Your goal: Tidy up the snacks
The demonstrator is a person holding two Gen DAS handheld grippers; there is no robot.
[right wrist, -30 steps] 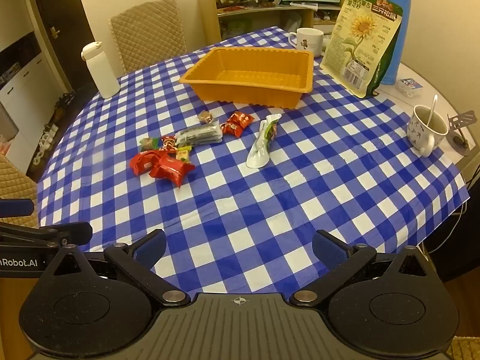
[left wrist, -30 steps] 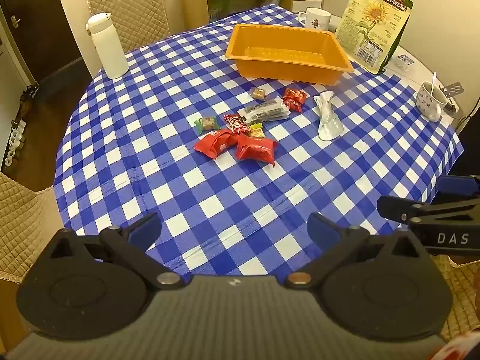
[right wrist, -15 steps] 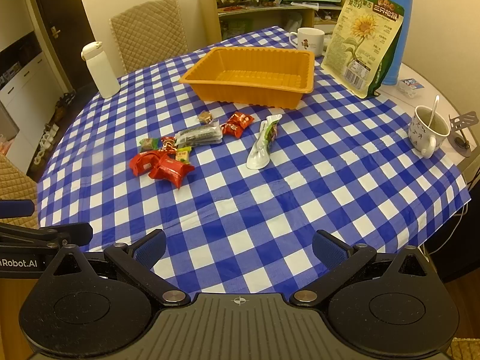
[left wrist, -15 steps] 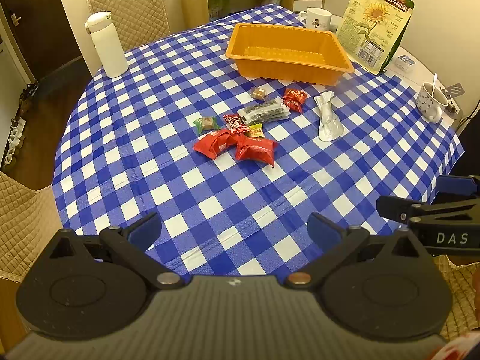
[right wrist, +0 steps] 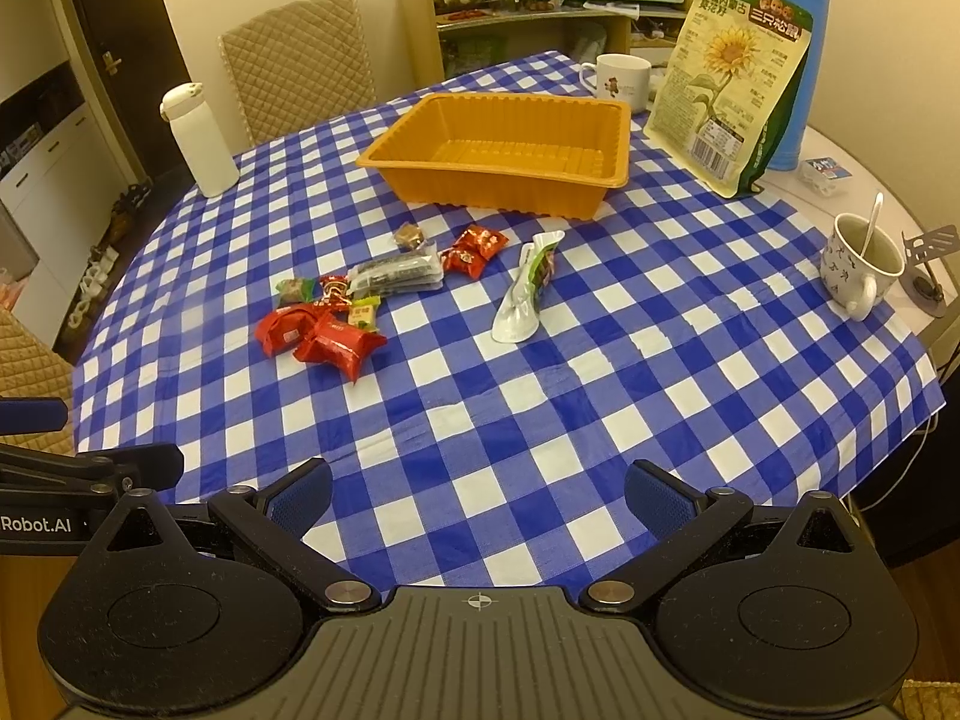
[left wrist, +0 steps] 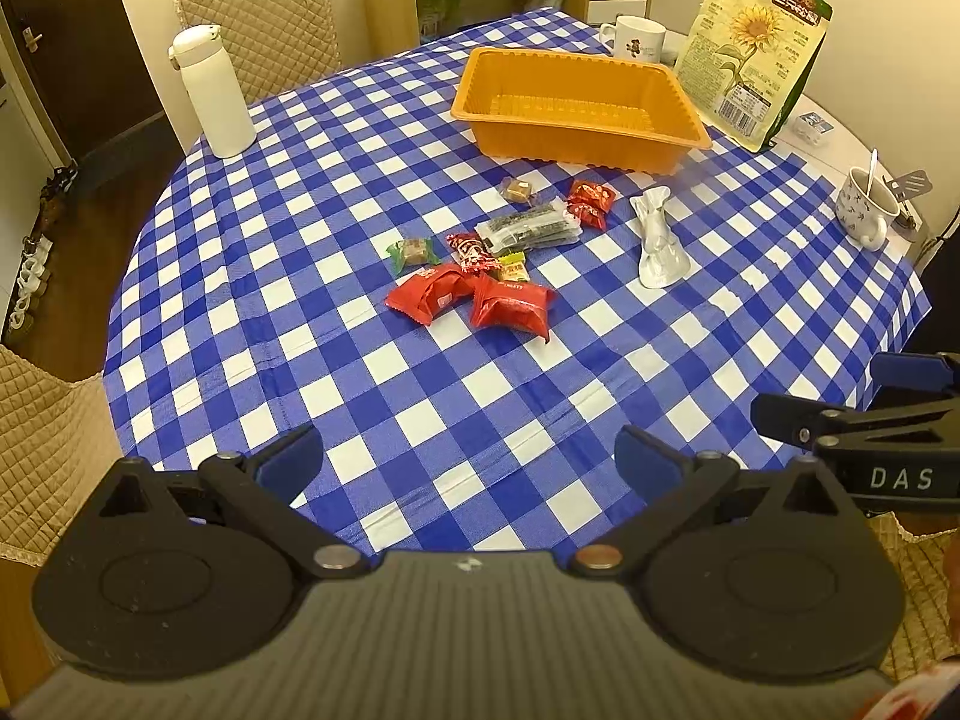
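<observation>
An empty orange tray [left wrist: 576, 126] [right wrist: 498, 180] sits at the far side of the blue checked table [left wrist: 420, 384] [right wrist: 600, 396]. In front of it lie several wrapped snacks: two red packets [left wrist: 510, 306] [right wrist: 336, 345], a grey-black packet [left wrist: 528, 231] [right wrist: 396, 273], small red candies [left wrist: 591, 204] [right wrist: 474, 249], and a white pouch [left wrist: 657, 240] [right wrist: 522, 294]. My left gripper [left wrist: 468, 459] hovers open over the near table edge, well short of the snacks. My right gripper [right wrist: 477, 489] is open too, beside it on the right, holding nothing.
A white bottle [left wrist: 213, 99] [right wrist: 198, 141] stands at the left. A sunflower-seed bag [left wrist: 759, 51] [right wrist: 729, 84], a blue thermos [right wrist: 786, 54], a white mug [right wrist: 618, 81] and a cup with a spoon [left wrist: 867, 210] [right wrist: 861, 264] stand at the right. Padded chairs [right wrist: 300, 84] surround the table.
Both views have shifted very slightly; the table and snacks sit marginally lower in the right wrist view. Nothing was grasped or moved.
</observation>
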